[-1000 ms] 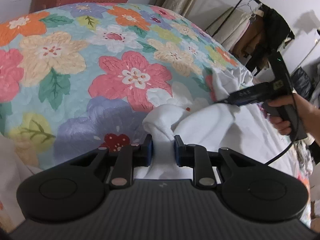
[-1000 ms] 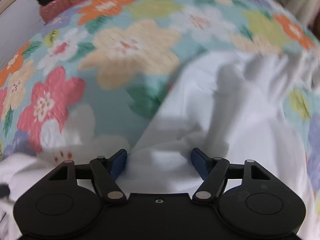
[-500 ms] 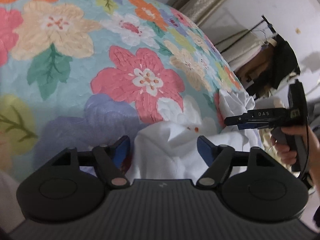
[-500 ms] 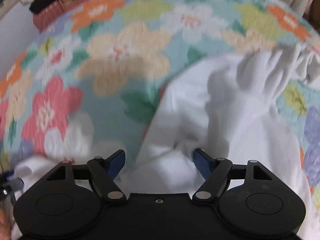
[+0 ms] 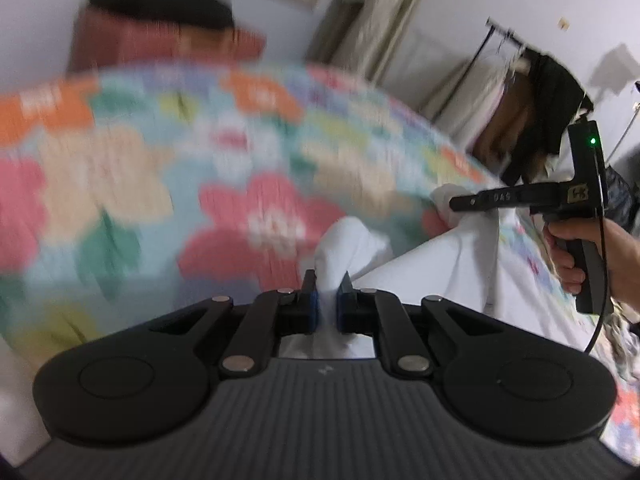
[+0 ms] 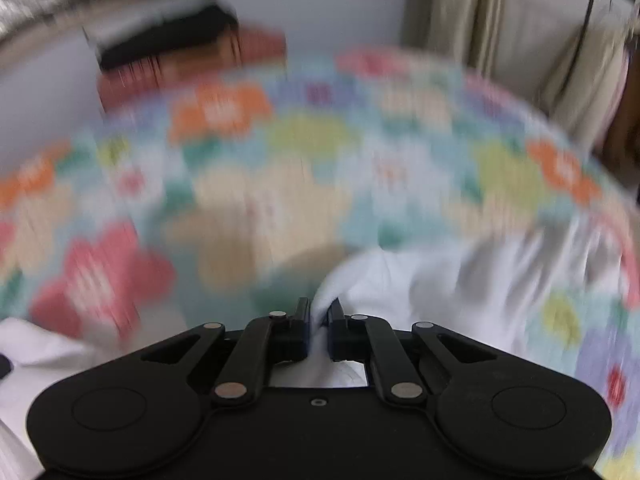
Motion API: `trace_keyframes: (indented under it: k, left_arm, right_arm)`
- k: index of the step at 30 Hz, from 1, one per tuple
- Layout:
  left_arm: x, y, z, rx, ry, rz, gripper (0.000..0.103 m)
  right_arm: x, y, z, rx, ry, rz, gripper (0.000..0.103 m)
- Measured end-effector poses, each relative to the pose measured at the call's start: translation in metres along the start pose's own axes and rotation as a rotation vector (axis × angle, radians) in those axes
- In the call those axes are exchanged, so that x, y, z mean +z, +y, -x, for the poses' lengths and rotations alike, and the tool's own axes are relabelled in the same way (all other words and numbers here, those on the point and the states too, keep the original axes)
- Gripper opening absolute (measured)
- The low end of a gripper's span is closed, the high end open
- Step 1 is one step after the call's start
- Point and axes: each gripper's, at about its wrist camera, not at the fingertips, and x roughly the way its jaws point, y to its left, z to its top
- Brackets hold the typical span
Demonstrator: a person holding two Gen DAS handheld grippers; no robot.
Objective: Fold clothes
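A white garment [image 5: 432, 264] lies on a floral bedspread [image 5: 120, 184]. My left gripper [image 5: 328, 284] is shut on a bunched fold of the white garment, which pokes up between the blue pads. My right gripper [image 6: 319, 312] is shut on another fold of the same garment [image 6: 420, 280]. In the left wrist view the right gripper [image 5: 460, 202] shows at the right, hand-held, pinching the cloth so it hangs taut between both grippers. Both views are motion-blurred.
A reddish-brown suitcase [image 5: 160, 44] stands beyond the bed's far edge. Curtains [image 5: 372, 28] and a clothes rack with hanging garments [image 5: 536, 92] are at the back right. More white cloth [image 6: 32, 356] lies at the lower left of the right wrist view.
Both grippers were open half a second ago and have now shut on folds of the white garment. Both are lifting, and the views tilt up toward the far wall.
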Motion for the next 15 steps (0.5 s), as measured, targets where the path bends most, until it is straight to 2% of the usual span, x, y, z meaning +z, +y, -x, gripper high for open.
trace_keyframes:
  k: [2,5,7,10,11,12,13,14,15]
  left_arm:
    - [0.007,-0.009,0.010,0.052,-0.028,-0.055,0.008]
    - [0.009,-0.014,0.018,0.109,-0.078,-0.075,0.008]
    - [0.011,-0.010,0.025,0.153,-0.140,-0.057,0.008]
    - [0.015,0.002,0.032,0.271,-0.214,-0.035,0.008]
    - [0.016,0.009,0.029,0.314,-0.213,-0.024,0.011]
    - [0.016,0.019,0.021,0.347,-0.167,-0.008,0.016]
    - [0.014,0.032,0.011,0.373,-0.104,0.019,0.017]
    - [0.011,0.043,0.004,0.382,-0.059,0.050,0.017]
    - [0.007,0.054,-0.001,0.388,-0.015,0.075,0.018]
  right_arm:
    - [0.022,-0.002,0.004,0.044,-0.011,-0.088,0.009]
    - [0.040,0.008,0.001,0.059,-0.032,-0.102,0.009]
    - [0.049,0.013,0.000,0.049,-0.092,-0.110,0.009]
    - [0.063,0.015,0.000,0.116,-0.236,-0.160,0.009]
    - [0.067,0.017,-0.004,0.122,-0.249,-0.169,0.013]
    - [0.071,0.018,-0.010,0.118,-0.231,-0.175,0.019]
    - [0.072,0.020,-0.015,0.099,-0.202,-0.185,0.031]
    - [0.069,0.022,-0.016,0.081,-0.189,-0.200,0.037]
    - [0.062,0.022,-0.014,0.079,-0.185,-0.213,0.048]
